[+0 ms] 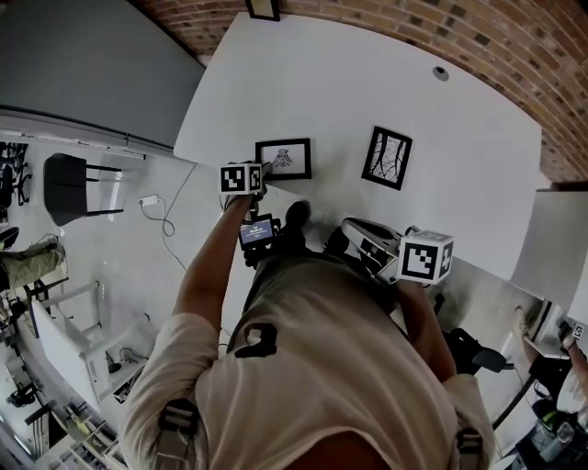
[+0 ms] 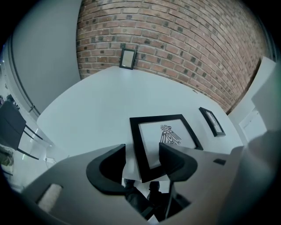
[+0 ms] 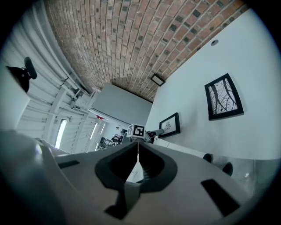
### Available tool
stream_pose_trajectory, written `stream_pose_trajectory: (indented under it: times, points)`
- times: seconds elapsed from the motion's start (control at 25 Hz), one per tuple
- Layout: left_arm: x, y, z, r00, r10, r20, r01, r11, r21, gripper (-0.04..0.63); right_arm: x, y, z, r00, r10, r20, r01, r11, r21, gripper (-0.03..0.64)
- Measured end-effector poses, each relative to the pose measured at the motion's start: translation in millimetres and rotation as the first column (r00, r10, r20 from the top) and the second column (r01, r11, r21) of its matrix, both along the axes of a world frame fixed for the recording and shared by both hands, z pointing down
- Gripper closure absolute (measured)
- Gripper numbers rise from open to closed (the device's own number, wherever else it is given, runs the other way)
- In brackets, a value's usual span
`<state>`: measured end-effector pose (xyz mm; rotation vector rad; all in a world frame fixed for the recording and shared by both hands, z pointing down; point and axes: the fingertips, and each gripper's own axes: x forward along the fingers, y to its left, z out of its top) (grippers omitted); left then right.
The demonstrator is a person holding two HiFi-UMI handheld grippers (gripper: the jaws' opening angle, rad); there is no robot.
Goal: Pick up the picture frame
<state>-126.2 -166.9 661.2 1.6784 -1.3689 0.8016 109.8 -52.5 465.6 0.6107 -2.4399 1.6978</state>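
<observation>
Squarely between the spread jaws of left tool (image 2: 141,148): near left rail of picture frame (image 2: 164,138), flat on tabletop (image 2: 101,110), rail running straight ahead, rest lying rightward. Likely needs only a squeeze. Right tool (image 3: 138,147) shut, empty, well apart.

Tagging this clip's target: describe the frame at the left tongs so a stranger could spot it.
On the white table before the brick wall, the picture frame lies flat at the near edge. It shows a bird-like figure; the frame to its right shows branches.
</observation>
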Motion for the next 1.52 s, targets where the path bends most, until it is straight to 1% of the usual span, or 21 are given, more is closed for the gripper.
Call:
stream_pose_trajectory:
  times: [0.16, 0.28, 0.36, 0.44, 0.52, 0.64, 0.76, 0.84, 1.0, 1.08, 1.16, 1.2, 1.28, 1.32, 1.4, 1.48, 1.52]
  points:
    - [-1.6, -0.1, 1.0, 1.0, -0.002, -0.01, 0.002, 1.0, -0.002, 0.362, -5.4, 4.7, 3.3, 1.0, -0.026, 0.003, 0.026, 1.0, -0.015, 0.611]
    - [-3.1, 5.0, 1.6, 1.0, 0.002, -0.008, -0.002, 1.0, -0.01, 0.362, -6.8, 2.2, 1.4, 1.0, 0.0, 0.003, 0.0, 1.0, -0.006, 0.61]
    - [-5.7, 9.6, 1.7, 1.0, -0.004, 0.01, 0.004, 1.0, -0.01, 0.358, -11.1, 0.0, 0.1, 1.0, 0.018, 0.004, -0.018, 1.0, -0.001, 0.609]
    - [-10.1, 14.9, 2.1, 0.999, -0.023, 0.026, 0.023, 1.0, -0.004, 0.333, -19.9, 1.0, 0.5, 1.0, 0.021, 0.0, -0.021, 1.0, -0.006, 0.61]
    - [-13.9, 18.9, 2.1, 0.999, -0.044, 0.027, 0.044, 0.999, 0.007, 0.314, -32.6, 5.0, -0.4, 1.0, 0.008, -0.002, -0.008, 1.0, -0.013, 0.611]
    - [-18.6, 21.0, 0.9, 0.997, -0.071, 0.028, 0.071, 0.997, 0.027, 0.291, -52.7, 11.4, -4.3, 1.0, -0.006, 0.02, 0.007, 0.999, -0.035, 0.61]
    - [-24.3, 24.1, 1.9, 0.995, -0.097, 0.029, 0.095, 0.995, 0.039, 0.258, -65.6, 16.0, -4.0, 1.0, -0.007, 0.007, 0.008, 0.999, -0.041, 0.61]
    - [-27.4, 23.7, 1.6, 0.994, -0.106, 0.029, 0.105, 0.993, 0.045, 0.249, -74.1, 17.8, -4.8, 1.0, -0.016, -0.006, 0.016, 0.999, -0.039, 0.61]
    - [-31.0, 26.5, 3.4, 0.99, -0.137, 0.025, 0.136, 0.99, 0.034, 0.229, -81.3, 18.6, -6.4, 1.0, -0.018, -0.022, 0.018, 0.999, -0.032, 0.609]
    - [-32.0, 28.7, 4.9, 0.986, -0.165, 0.007, 0.165, 0.986, 0.02, 0.223, -79.8, 17.8, -4.9, 0.999, -0.014, -0.039, 0.013, 1.0, -0.026, 0.609]
    - [-32.4, 30.5, 7.0, 0.98, -0.198, -0.027, 0.198, 0.98, -0.002, 0.219, -75.5, 16.1, -1.6, 0.997, -0.015, -0.073, 0.014, 1.0, -0.019, 0.61]
    - [-32.0, 31.0, 8.4, 0.975, -0.215, -0.051, 0.215, 0.977, -0.013, 0.219, -74.4, 16.0, -0.5, 0.997, -0.015, -0.075, 0.013, 1.0, -0.025, 0.611]
    - [-30.7, 31.4, 12.5, 0.961, -0.251, -0.118, 0.249, 0.968, -0.033, 0.219, -77.8, 17.0, -1.5, 1.0, -0.008, -0.028, 0.006, 0.998, -0.055, 0.609]
    - [-29.6, 31.8, 15.4, 0.949, -0.27, -0.163, 0.265, 0.963, -0.048, 0.219, -79.5, 17.3, -2.1, 1.0, -0.007, -0.007, 0.007, 0.998, -0.067, 0.609]
    - [-24.5, 33.9, 21.8, 0.912, -0.302, -0.278, 0.285, 0.953, -0.098, 0.221, -79.6, 15.7, -2.0, 1.0, -0.015, 0.0, 0.015, 0.998, -0.068, 0.611]
    - [-17.0, 37.8, 28.2, 0.86, -0.322, -0.397, 0.28, 0.946, -0.162, 0.221, -77.9, 13.2, -1.2, 1.0, -0.021, -0.007, 0.02, 0.998, -0.06, 0.61]
    - [-14.1, 39.8, 30.8, 0.833, -0.329, -0.445, 0.273, 0.944, -0.186, 0.221, -77.2, 12.5, -0.9, 1.0, -0.021, -0.009, 0.02, 0.998, -0.059, 0.611]
